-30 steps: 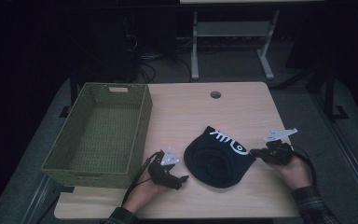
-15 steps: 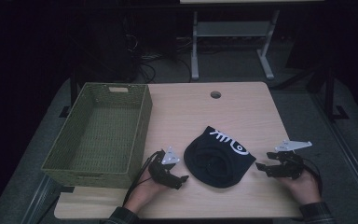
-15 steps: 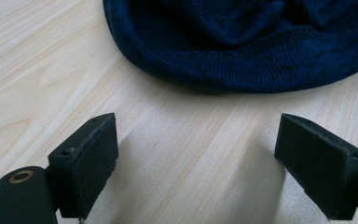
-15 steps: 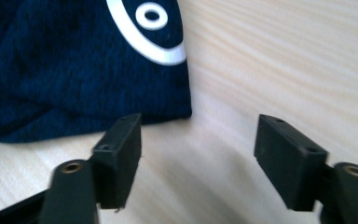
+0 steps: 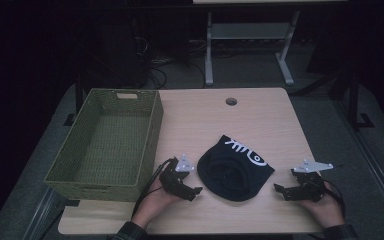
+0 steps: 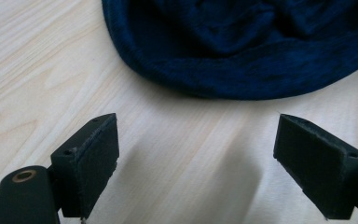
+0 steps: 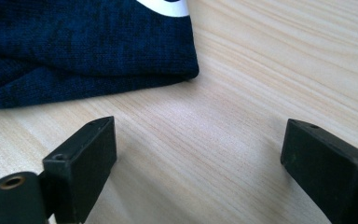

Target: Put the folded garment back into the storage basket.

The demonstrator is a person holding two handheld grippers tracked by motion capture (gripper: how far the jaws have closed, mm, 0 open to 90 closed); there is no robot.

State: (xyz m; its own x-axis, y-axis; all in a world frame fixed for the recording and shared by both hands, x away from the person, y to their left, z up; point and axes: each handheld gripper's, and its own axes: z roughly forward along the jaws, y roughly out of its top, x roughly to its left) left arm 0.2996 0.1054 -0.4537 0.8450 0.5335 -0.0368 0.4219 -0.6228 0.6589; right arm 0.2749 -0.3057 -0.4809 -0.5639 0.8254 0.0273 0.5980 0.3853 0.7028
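1. While the dark beanie [image 5: 235,167] lies flat on the table [image 5: 260,115], both grippers rest beside it.
2. Left gripper [image 5: 192,191] sits at the beanie's 9 o'clock, jaws spread wide, just short of the knit rim [image 6: 205,88].
3. Right gripper [image 5: 280,190] waits at 3 o'clock, jaws parted, gripping nothing.
4. Green basket [image 5: 152,135] stands at the table's 9 o'clock.

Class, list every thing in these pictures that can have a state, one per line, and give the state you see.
Hat: lying flat and crumpled on the table, held by neither claw.
Basket: upright, nothing inside.
Left claw: open, just short of the hat's edge, not touching it.
Right claw: open, apart from the hat, low over bare wood.
Table: bears the hat and the basket.
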